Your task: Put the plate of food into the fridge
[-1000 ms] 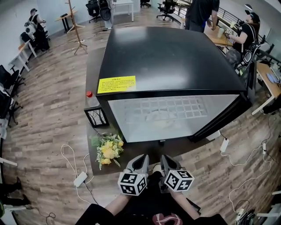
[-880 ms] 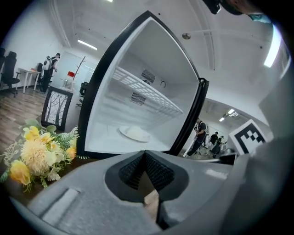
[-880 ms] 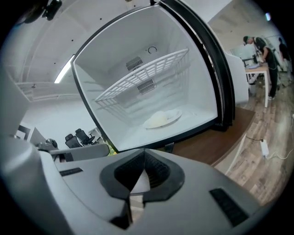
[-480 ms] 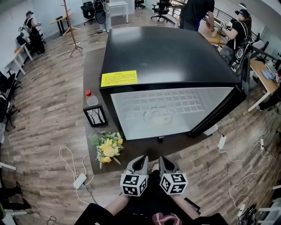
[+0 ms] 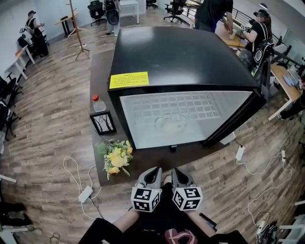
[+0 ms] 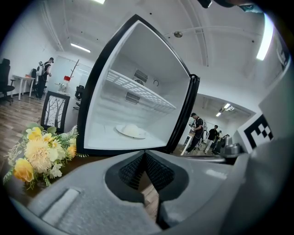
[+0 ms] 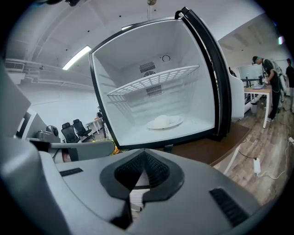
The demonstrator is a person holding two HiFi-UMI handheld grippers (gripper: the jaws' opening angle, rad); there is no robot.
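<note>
- Both tools are idling: we're holding the left gripper (image 5: 153,171) and the right gripper (image 5: 177,171) low by our body, jaws pressed together, nothing in either.
- The plate of food (image 7: 163,122) is sitting on the fridge (image 5: 181,62) floor, under the wire shelf (image 7: 151,82).
- We're judging the placing done; the door (image 7: 211,69) is hanging open, so closing it may be what's remaining.

Open office with wood-plank floor (image 5: 47,119), desks (image 5: 19,62), office chairs (image 5: 101,7) and ceiling strip lights (image 6: 80,47).

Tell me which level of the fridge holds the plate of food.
The bottom level: the plate of food sits on the fridge floor, below the wire shelf, which carries nothing.
</note>
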